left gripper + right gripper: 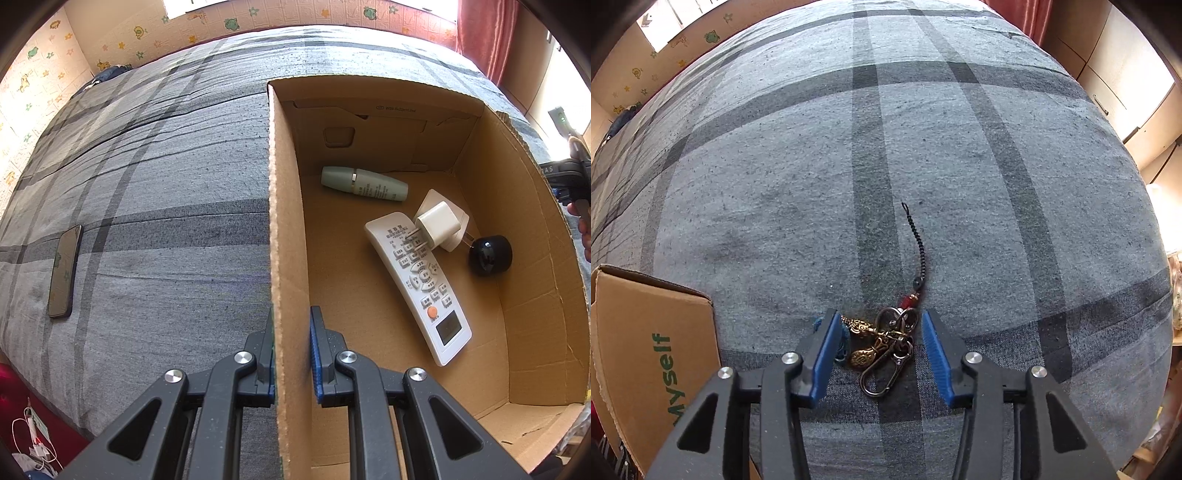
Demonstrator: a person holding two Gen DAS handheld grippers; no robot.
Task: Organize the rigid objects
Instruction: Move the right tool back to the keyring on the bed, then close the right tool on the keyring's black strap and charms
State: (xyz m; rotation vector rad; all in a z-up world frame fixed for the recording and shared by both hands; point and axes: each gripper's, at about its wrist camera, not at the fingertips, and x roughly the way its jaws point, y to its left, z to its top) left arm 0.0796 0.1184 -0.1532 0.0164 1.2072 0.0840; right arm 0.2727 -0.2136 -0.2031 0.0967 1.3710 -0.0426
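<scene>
Right wrist — keychain (886,343) between right gripper (879,325) pads, untouched.

A bed (155,177) under a grey plaid sheet fills the room, with animal-sticker wallpaper (40,77) beyond its far edge, a bright window (207,5) and a red curtain (487,33) at the far right corner
</scene>
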